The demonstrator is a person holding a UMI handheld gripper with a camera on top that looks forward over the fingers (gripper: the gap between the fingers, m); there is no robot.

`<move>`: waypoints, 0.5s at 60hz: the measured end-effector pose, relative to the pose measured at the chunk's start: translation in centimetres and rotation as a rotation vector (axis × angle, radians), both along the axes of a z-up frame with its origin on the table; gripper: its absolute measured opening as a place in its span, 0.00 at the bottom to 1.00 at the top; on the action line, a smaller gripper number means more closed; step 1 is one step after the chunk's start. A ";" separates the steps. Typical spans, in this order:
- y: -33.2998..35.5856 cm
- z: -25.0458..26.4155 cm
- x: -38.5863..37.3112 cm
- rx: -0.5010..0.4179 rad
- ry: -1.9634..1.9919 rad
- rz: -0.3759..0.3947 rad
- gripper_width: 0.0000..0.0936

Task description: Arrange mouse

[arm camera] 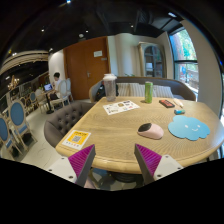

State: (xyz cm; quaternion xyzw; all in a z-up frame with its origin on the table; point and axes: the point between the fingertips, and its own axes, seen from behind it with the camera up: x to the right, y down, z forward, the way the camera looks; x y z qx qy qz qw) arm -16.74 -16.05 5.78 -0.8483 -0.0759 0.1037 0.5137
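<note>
Book (76,139): yellow, at the near left edge of the table (110,140). Gripper (115,160): open, empty, held above that edge. Mouse (151,130): pink, beyond the right finger, just left of the blue mat (189,128). Advice: approach squarely, straddle its sides, close gently.

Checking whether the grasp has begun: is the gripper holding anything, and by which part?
Nothing is held. The gripper has its jaws open and empty; the mouse lies on the table beyond them.
</note>
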 end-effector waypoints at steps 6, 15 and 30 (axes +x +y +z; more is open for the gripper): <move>0.7 -0.2 1.8 0.005 -0.019 -0.029 0.88; 3.2 -0.9 6.0 0.018 -0.066 -0.064 0.87; 8.1 -2.9 13.5 0.022 -0.219 -0.148 0.87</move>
